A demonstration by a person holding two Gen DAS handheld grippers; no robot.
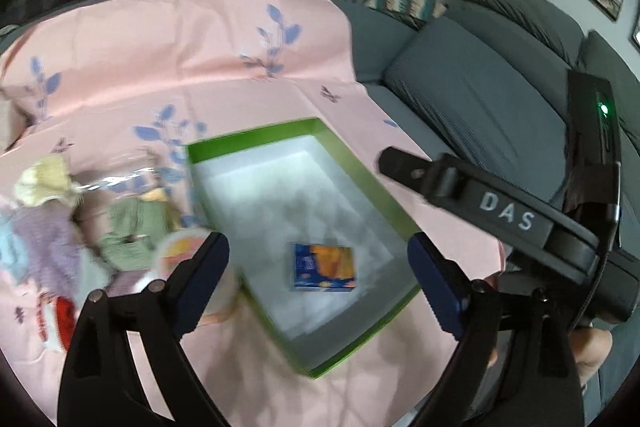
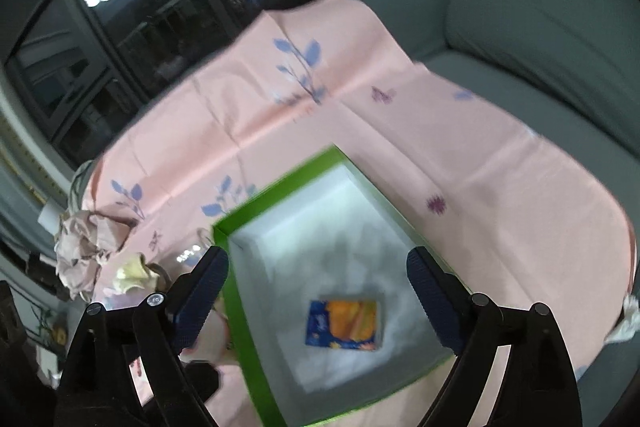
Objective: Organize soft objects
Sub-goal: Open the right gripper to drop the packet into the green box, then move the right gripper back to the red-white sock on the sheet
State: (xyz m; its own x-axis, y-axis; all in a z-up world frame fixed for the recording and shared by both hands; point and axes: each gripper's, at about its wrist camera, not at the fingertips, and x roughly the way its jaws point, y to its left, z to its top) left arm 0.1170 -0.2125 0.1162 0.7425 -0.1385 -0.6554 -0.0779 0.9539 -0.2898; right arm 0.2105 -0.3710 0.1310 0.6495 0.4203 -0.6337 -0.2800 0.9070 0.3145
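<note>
A green box (image 1: 362,183) with a white inside lies on the pink flowered cloth (image 1: 180,67). A blue and orange tissue packet (image 1: 324,267) lies inside it, also in the right wrist view (image 2: 344,325), where the box (image 2: 236,291) fills the lower middle. A pile of soft things lies left of the box: a cream piece (image 1: 44,183), a purple knit (image 1: 48,247), a green knit (image 1: 128,235). My left gripper (image 1: 318,279) is open and empty above the box. My right gripper (image 2: 318,291) is open and empty above the box; it shows at the right of the left wrist view (image 1: 480,199).
A grey sofa (image 1: 480,99) stands to the right of the cloth. A round white lid with an orange print (image 1: 180,251) and a red and white packet (image 1: 56,319) lie by the pile. Crumpled pinkish cloth (image 2: 84,251) sits at the table's left edge. Dark windows are behind.
</note>
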